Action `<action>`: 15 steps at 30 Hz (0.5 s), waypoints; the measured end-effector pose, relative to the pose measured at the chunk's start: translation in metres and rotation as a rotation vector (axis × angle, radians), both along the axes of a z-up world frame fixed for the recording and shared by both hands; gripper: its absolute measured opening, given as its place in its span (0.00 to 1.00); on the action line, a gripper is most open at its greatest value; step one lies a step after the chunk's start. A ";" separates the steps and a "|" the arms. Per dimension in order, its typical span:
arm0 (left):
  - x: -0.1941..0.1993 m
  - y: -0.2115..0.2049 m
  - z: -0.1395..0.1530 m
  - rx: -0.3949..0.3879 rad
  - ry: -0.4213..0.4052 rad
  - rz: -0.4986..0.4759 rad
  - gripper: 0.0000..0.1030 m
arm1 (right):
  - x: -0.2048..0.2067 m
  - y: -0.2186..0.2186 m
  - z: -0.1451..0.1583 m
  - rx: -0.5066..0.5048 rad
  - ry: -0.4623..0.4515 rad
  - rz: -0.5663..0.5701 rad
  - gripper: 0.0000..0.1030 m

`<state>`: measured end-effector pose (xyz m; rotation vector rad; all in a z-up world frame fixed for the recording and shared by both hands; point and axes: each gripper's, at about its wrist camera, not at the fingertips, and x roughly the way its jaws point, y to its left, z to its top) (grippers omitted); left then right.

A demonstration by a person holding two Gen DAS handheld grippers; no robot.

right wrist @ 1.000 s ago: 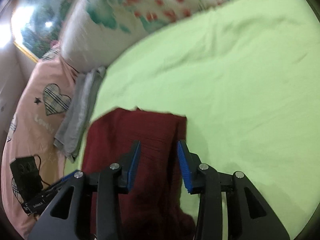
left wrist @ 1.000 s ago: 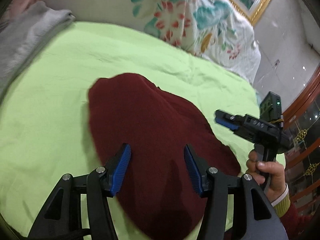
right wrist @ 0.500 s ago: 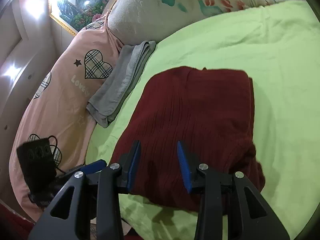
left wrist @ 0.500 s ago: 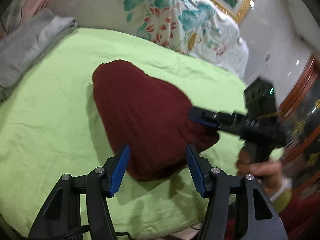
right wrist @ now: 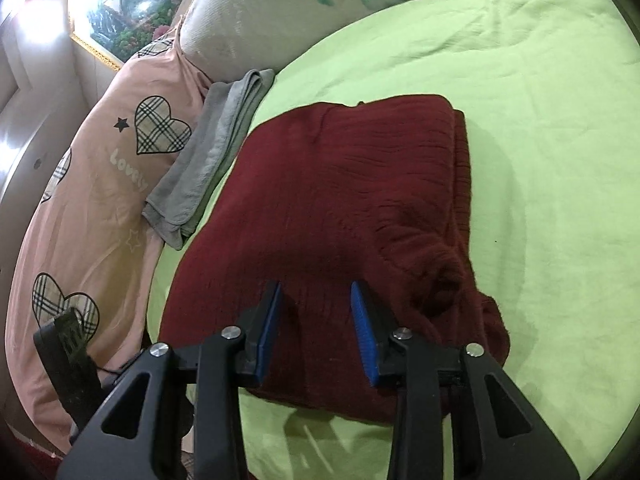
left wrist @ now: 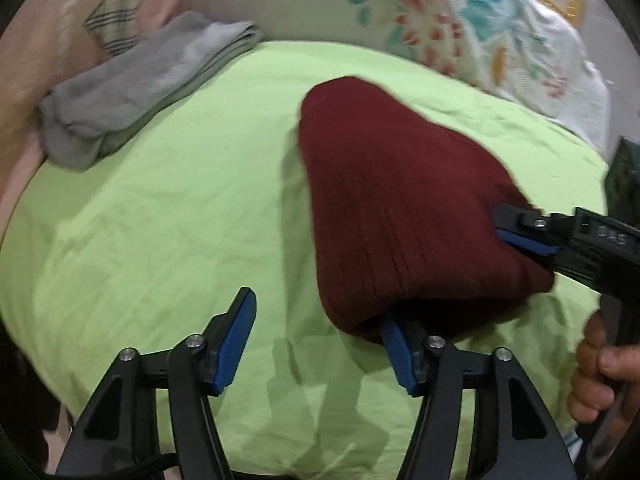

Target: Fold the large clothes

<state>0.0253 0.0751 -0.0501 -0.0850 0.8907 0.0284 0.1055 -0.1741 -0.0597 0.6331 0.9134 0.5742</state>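
A: Where is the maroon sweater (right wrist: 344, 208) lying?

B: On the bed's lime-green sheet (right wrist: 552, 128), folded into a thick bundle. In the right wrist view it fills the middle, its neat folded edge toward 1 o'clock and a lumpy, bunched corner toward 4 o'clock. In the left wrist view the same sweater (left wrist: 400, 208) sits right of centre, toward 2 o'clock.

A: And the left claw (left wrist: 320, 344)?

B: Released. Its jaws are closing a little at this moment, yet nothing is pinched between them, only sheet (left wrist: 160, 220) shows in the gap. The finger toward 4 o'clock sits right at the sweater's near edge, its tip tucked under the cloth; the other finger is well apart from the sweater.

A: The right claw (right wrist: 316, 320)?

B: Its jaws are closing, with the sweater's near part between the blue pads (right wrist: 269, 328). I cannot tell whether the pads already press the knit. From the left wrist view this claw (left wrist: 524, 236) comes in at 3 o'clock, its tip against the sweater's side, held by a hand (left wrist: 600, 376) at 4 o'clock.

A: Anything else on the bed?

B: A folded grey garment (right wrist: 216, 156) at 10 o'clock, just beside the sweater, a pink cover with checked hearts (right wrist: 100, 184) at 9 o'clock, and a floral pillow (left wrist: 460, 28) at 12 o'clock in the left view
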 end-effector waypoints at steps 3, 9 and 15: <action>0.005 0.010 -0.018 -0.061 0.072 0.045 0.46 | 0.002 0.000 -0.005 0.004 0.009 -0.007 0.28; -0.001 0.023 -0.008 -0.185 0.072 -0.088 0.41 | 0.002 -0.001 -0.002 -0.001 0.013 -0.010 0.28; -0.010 0.059 0.055 -0.343 -0.096 -0.283 0.41 | -0.006 -0.009 0.023 0.049 -0.039 0.002 0.30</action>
